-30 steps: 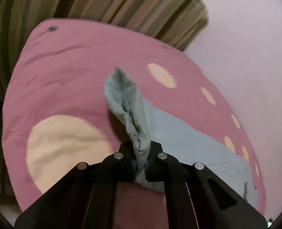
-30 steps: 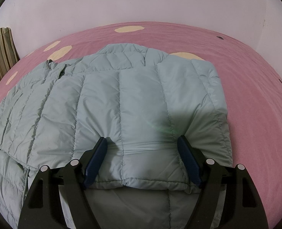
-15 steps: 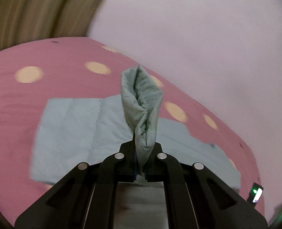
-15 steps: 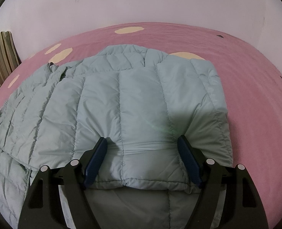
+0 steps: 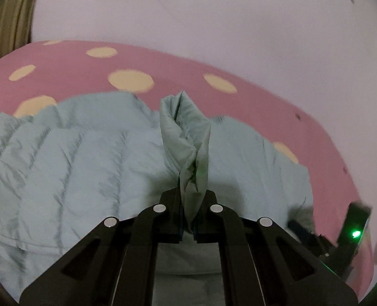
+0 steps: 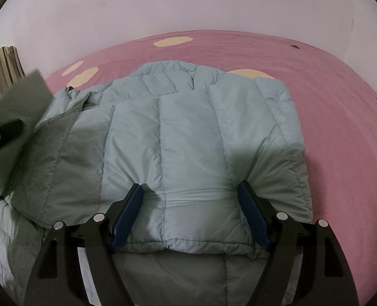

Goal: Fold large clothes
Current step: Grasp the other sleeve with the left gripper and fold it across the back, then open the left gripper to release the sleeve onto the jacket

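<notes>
**Quilted jacket being folded on polka-dot bed**

A pale blue-green quilted puffer jacket (image 6: 188, 140) is lying spread across a pink bedsheet with cream polka dots (image 6: 341, 102), its collar pointing toward 12 o'clock in the right wrist view. The left tool (image 5: 187, 216) is pinching a bunched fold of the jacket's fabric (image 5: 186, 137) between tightly pressed fingers, the fold standing upright above the rest of the garment. The right tool (image 6: 191, 213) is sitting spread wide, its blue-padded fingers (image 6: 127, 211) straddling the folded-over hem edge at 6 o'clock and pressing down on it. A striped olive curtain (image 5: 12, 17) is hanging at 10 o'clock in the left wrist view, beside a plain pale wall (image 5: 214, 12).
</notes>
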### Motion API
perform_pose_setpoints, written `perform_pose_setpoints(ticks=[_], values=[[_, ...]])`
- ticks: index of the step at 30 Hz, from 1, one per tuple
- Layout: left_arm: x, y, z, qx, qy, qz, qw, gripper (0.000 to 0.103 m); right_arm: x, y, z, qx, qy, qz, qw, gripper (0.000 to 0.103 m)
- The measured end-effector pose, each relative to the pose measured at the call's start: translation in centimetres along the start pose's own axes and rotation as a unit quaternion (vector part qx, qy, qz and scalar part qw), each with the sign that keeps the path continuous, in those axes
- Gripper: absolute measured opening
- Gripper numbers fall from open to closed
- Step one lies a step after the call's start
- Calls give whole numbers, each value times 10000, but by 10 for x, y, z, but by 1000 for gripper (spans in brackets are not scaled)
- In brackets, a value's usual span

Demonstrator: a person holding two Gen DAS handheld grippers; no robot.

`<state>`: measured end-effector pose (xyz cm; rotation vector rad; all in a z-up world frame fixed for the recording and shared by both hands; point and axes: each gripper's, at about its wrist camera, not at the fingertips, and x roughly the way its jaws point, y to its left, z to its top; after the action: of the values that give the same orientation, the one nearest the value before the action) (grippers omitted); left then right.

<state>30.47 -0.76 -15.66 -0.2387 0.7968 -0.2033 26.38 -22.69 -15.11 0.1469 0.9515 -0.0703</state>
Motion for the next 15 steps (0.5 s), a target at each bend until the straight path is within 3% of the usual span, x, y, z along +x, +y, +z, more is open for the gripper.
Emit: perform_pose_setpoints(ticks=[4,6,8,11,15], values=[[10,-17,-10,256,174,49,9995,7,0,0,0,24,0,29,10000,76],[3,-21,-11,336,118,35,9994,20,1,-1,0,24,-1,30,10000,76],[-10,-23,-12,386,8,17,9993,51,1,-1,1,15,5,23,10000,77],[-36,-20,-13,366,-100,-94,9992,57,1,-1,2,5,15,8,10000,77],[-71,5,-14,255,-197,33,9995,60,-3,-1,7,8,43,-3,10000,77]])
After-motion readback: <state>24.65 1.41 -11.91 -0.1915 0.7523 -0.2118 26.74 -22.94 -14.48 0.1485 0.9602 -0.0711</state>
